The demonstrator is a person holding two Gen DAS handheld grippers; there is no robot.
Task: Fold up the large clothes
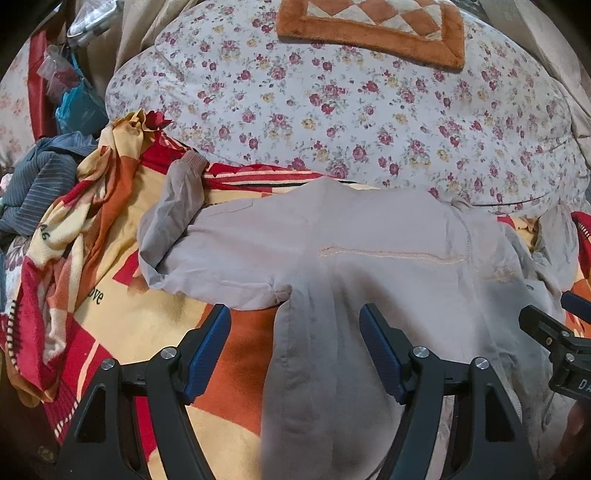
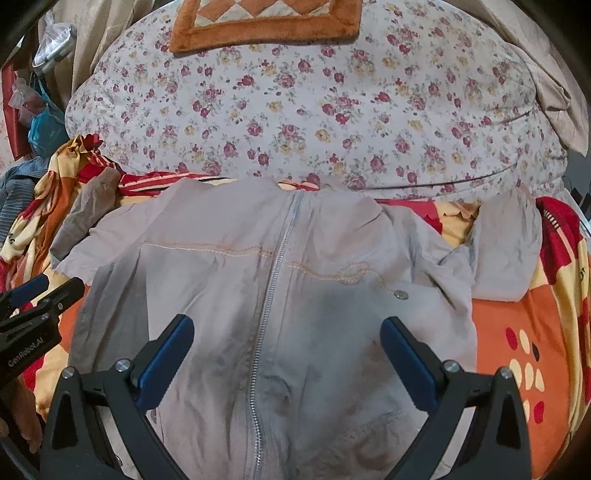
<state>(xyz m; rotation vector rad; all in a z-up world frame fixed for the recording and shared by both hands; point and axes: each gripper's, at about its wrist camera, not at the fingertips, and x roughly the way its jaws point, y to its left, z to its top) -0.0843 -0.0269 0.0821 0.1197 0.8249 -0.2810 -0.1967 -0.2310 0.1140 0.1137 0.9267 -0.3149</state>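
Note:
A large pale grey zip-up jacket (image 2: 229,295) lies front-up on a bed, its zipper (image 2: 275,266) running down the middle. Its left sleeve (image 1: 173,206) bends away toward the upper left, and its right sleeve (image 2: 506,247) bunches at the right. My left gripper (image 1: 295,314) hovers open over the jacket's left side edge (image 1: 314,369), holding nothing. My right gripper (image 2: 288,326) hovers open over the jacket's front, straddling the zipper. Each gripper shows at the other view's edge: the right gripper (image 1: 554,325) and the left gripper (image 2: 40,291).
Under the jacket spreads a red, orange and yellow blanket (image 1: 122,325). Behind it rises a floral quilt (image 1: 332,110) with an orange checkered mat (image 1: 369,29) on top. Blue striped clothing (image 1: 40,181) and bags (image 1: 77,107) pile up at the left.

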